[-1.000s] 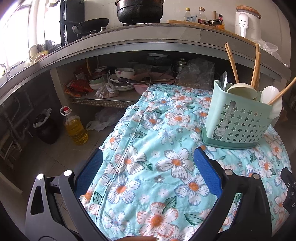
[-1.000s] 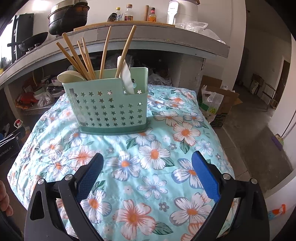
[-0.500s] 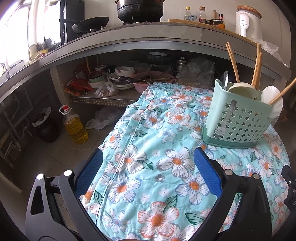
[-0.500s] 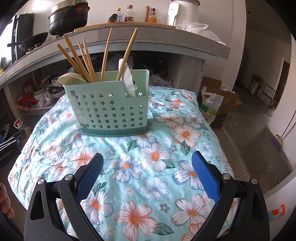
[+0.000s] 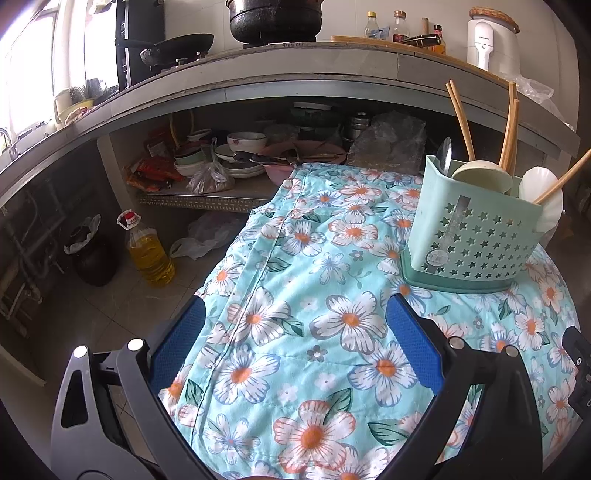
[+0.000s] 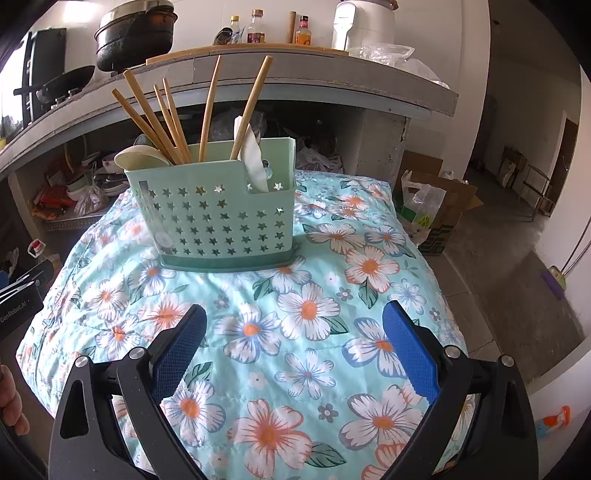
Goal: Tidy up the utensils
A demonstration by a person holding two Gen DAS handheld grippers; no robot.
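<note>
A mint-green utensil caddy with star-shaped holes stands upright on the floral cloth. Wooden chopsticks, a pale ladle and a white spoon stick out of it. In the left wrist view the caddy sits at the right, with a metal spoon and a white spoon in it. My left gripper is open over the cloth, nothing between its blue pads. My right gripper is open too, short of the caddy.
A concrete counter with a black pot and bottles runs behind. The shelf below holds bowls. An oil bottle stands on the floor at left. A cardboard box sits to the right of the table. A hand shows at the left edge.
The right wrist view has drifted so the caddy sits slightly further right and higher. The left view has barely shifted. Both grippers stay open.
</note>
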